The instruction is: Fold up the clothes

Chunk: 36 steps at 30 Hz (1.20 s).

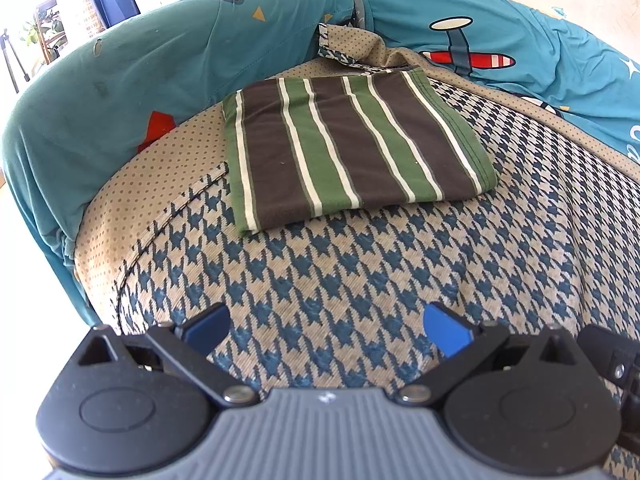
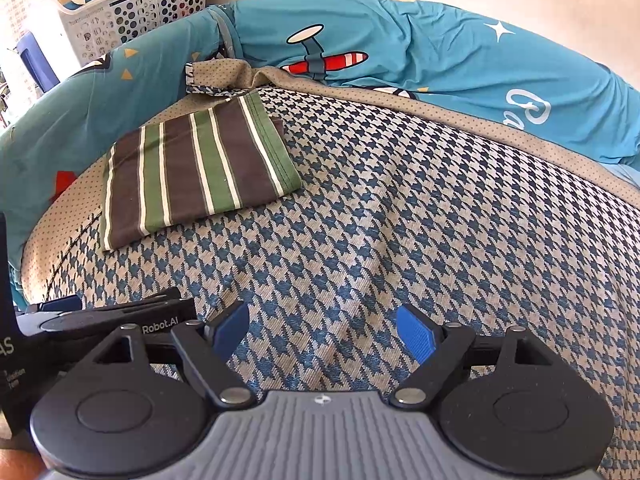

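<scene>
Your left gripper and right gripper both hover with their blue fingers spread wide apart and nothing between them, over the houndstooth blanket. The striped green and brown garment lies folded flat on the blanket's far left part, well apart from both grippers. Beyond it lies a teal airplane-print cover, with a white perforated basket at the far left.

Houndstooth blanket, perhaps laundry basket
</scene>
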{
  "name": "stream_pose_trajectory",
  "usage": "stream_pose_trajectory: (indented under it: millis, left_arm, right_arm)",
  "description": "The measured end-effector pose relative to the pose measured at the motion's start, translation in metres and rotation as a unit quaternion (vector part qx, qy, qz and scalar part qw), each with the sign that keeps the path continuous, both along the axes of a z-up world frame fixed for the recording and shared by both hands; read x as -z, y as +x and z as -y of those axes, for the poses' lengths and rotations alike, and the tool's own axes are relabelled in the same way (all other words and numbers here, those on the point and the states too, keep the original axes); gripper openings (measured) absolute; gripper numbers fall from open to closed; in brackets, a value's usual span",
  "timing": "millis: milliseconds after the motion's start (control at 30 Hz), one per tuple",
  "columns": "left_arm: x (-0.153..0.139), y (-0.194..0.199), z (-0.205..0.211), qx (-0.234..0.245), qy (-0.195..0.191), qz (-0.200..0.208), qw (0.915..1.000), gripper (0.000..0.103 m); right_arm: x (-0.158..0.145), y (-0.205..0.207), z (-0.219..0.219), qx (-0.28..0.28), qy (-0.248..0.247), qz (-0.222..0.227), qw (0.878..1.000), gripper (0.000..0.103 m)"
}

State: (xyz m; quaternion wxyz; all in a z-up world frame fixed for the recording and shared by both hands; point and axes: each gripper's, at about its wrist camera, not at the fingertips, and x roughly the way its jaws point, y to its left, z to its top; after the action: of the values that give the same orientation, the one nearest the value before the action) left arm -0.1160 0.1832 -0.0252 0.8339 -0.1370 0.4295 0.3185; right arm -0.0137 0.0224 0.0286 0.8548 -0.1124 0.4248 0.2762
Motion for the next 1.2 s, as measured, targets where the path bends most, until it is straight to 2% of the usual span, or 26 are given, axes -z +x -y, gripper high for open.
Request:
stream_pose_trajectory:
  millis: [733, 1200]
  left_arm:
    - [0.0006, -0.0003, -0.0019, -0.003, -0.007, 0.002, 1.0, 0.103]
    - [-0.0016, 0.0039, 0.004, 0.015, -0.001, 0.007, 0.9999, 0.103]
  right_arm:
    - [0.001, -0.0006, -0.0031, -0.006, 0.002, -0.002, 1.0, 0.081]
    - [0.0018, 0.002, 0.0013, 0.0, 0.003, -0.002, 1.0, 0.081]
